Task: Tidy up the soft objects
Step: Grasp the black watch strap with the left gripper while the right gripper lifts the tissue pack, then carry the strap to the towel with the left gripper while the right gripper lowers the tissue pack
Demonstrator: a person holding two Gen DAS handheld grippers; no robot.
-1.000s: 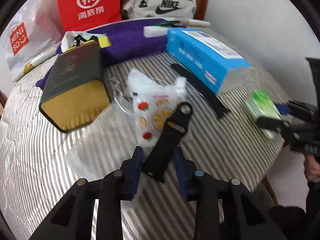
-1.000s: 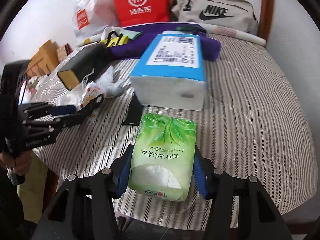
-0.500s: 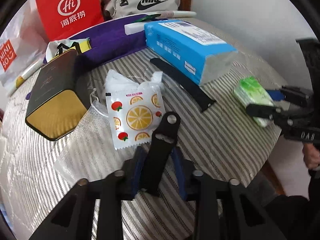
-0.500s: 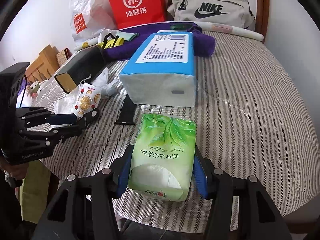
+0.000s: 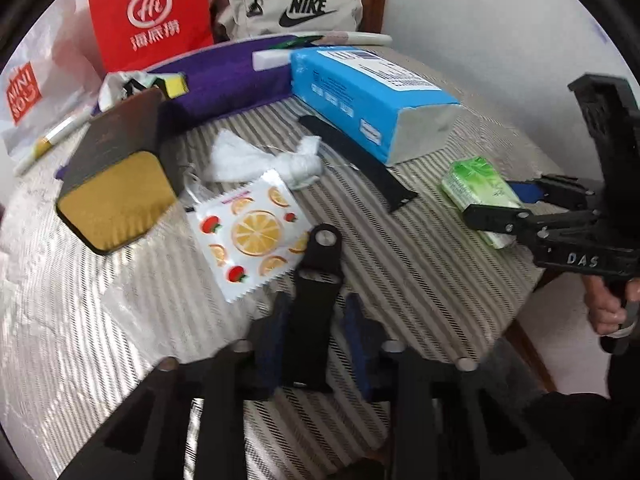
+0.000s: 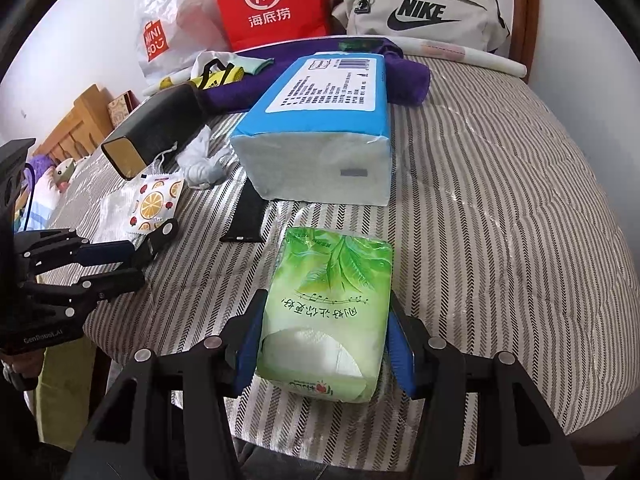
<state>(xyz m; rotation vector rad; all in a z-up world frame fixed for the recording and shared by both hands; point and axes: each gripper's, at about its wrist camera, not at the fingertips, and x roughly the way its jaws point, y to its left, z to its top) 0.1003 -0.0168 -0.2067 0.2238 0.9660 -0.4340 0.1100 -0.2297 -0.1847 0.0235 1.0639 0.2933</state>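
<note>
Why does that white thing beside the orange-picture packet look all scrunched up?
The white tissue wad lies crumpled and twisted on the striped cover, just above the orange-print packet, near the black-and-gold box. It looks used and loose, unlike the neatly wrapped blue tissue pack. Nothing looks spilled or broken.

You're in a home bedroom — striped mattress (image 6: 500, 184), wooden bedpost (image 6: 524, 12). Shopping bags (image 6: 268, 0) line the wall.

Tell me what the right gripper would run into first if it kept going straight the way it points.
Holding the green tissue pack, the right gripper points at the big blue tissue pack; that white end face looks first in line. Depth is unclear, so the striped tabletop could come sooner.
</note>
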